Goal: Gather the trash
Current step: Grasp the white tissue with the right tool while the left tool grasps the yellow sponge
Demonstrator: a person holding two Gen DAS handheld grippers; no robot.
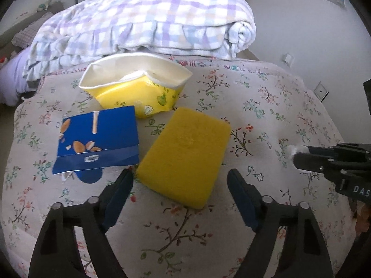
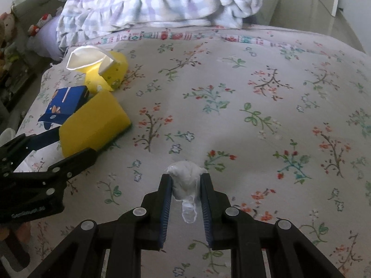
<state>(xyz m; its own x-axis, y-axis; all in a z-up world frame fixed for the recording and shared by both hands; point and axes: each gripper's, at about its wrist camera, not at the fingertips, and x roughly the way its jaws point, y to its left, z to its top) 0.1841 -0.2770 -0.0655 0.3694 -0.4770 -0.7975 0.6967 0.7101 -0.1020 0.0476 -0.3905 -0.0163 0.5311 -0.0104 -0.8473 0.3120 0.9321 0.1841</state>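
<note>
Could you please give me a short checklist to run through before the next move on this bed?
1. Right gripper holds the crumpled white tissue between its jaws: ok.
2. Left gripper open, nothing between its jaws: ok.
3. Yellow sponge ahead of the left gripper, near end between its jaws: ok.
4. Blue snack box clear of the sponge: cannot tell, edges look close.
5. Yellow paper container upright with its opening showing: ok.
6. A trash bin in sight for the tissue: not ok, none visible.
</note>
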